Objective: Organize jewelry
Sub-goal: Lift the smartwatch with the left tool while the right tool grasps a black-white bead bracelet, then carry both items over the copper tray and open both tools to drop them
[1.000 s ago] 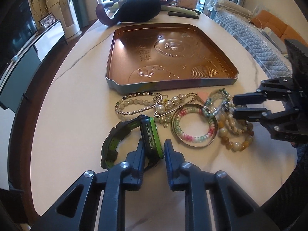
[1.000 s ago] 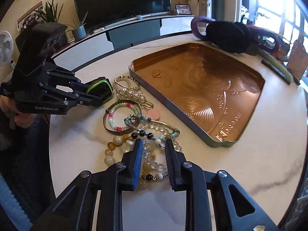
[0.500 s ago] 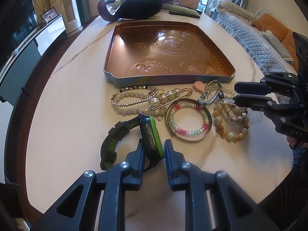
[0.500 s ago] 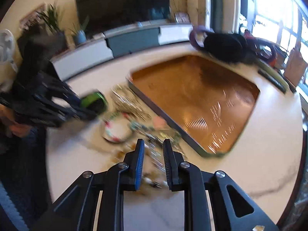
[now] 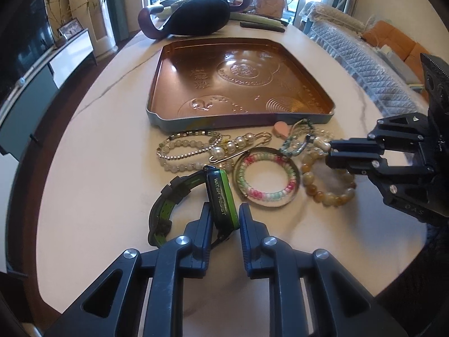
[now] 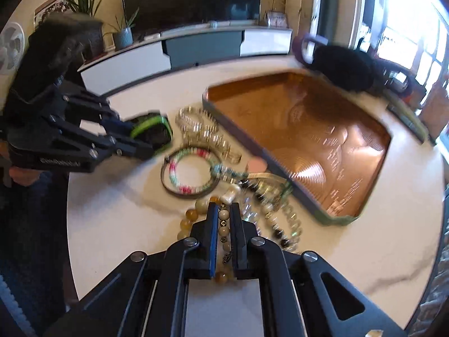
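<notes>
The left gripper's fingers (image 5: pixel 206 219) clamp the green-and-black plastic wristwatch (image 5: pixel 220 196) on the white marble tabletop (image 5: pixel 98 168), the right gripper's fingers (image 6: pixel 212 224), just closing, pinch a cream stone-bead bracelet (image 6: pixel 223 224) beside the embossed copper metal tray (image 5: pixel 241 84)

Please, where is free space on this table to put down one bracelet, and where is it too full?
The embossed copper tray holds nothing. The white tabletop left of the green-black watch is bare. Crowded: the strip before the tray's near rim, from the pearl bracelets to the amber bead bracelet.
</notes>
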A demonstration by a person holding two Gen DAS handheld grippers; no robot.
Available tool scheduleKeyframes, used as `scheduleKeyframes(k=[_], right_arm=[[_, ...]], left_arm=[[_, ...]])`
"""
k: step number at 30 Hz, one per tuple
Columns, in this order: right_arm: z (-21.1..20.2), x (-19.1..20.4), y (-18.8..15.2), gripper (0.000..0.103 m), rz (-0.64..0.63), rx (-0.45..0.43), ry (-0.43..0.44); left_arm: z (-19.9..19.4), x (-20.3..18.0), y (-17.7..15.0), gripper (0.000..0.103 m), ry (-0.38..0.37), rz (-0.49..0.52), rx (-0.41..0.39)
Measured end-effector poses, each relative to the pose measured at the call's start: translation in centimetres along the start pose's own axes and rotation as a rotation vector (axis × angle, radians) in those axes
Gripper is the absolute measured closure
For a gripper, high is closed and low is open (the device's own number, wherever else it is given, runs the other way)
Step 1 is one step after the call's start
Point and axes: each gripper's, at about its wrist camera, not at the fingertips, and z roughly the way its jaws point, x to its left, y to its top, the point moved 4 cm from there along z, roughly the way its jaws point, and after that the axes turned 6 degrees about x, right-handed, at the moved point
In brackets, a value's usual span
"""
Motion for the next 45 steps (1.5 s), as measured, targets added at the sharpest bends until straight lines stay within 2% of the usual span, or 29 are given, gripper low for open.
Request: scheduleKeyframes(k=[6, 9, 12, 19, 20, 23, 28, 30, 36, 38, 42, 45], right_arm=[[-3.3, -3.1, 0.7, 0.096, 0.162, -0.106, 0.016], [-4.8, -4.4, 0.9, 0.096, 0.212, -0.148, -0.004], [-6.0, -4.6, 1.0, 0.096, 0.215, -0.177, -0.062], [-8.9, -2.5, 1.2, 0.096, 0.171, -0.241, -0.132], [-9.3, -2.2, 1.3, 0.096, 0.173, -0.254, -0.175], [-9.7, -1.8, 1.8, 0.096, 0.188, -0.254, -0.212], [-11.7, -1.7, 3.5, 0.096, 0.222, -0.289, -0.22], [-13.3, -1.6, 4.3, 0.096, 0.224, -0.348, -0.194], [-18.5, -1.6, 8.4, 0.096, 0.227, -0.445, -0.244], [-20.6, -1.7, 9.8, 0.096, 0.236, -0.487, -0.277], [-23.8, -1.7, 12.5, 0.096, 0.244, -0.549, -0.314], [-24.3, -2.5, 14.0, 0.096, 0.295, -0.574, -0.277]], left_arm=[[-3.7, -0.2, 0.6, 0.084, -0.026, 0.01, -0.115], [-4.5, 0.0, 0.8, 0.084, -0.014, -0.004, -0.135], [-4.8, 0.1, 0.8, 0.084, -0.019, -0.021, -0.138], [-6.4, -0.3, 0.9, 0.084, -0.02, -0.041, -0.188], [-6.8, -0.5, 1.0, 0.084, -0.017, -0.044, -0.196], [-8.2, -1.2, 2.1, 0.084, -0.009, -0.042, -0.233], [-13.0, -3.1, 4.0, 0.084, 0.009, -0.001, -0.351], [-14.7, -3.8, 4.9, 0.084, 0.012, 0.008, -0.386], [-20.5, -5.7, 7.9, 0.084, -0.006, 0.054, -0.496], [-23.1, -6.2, 8.9, 0.084, -0.01, 0.066, -0.556], [-27.2, -5.8, 10.7, 0.084, -0.07, 0.026, -0.673], [-27.2, -4.2, 11.9, 0.084, -0.14, -0.026, -0.711]])
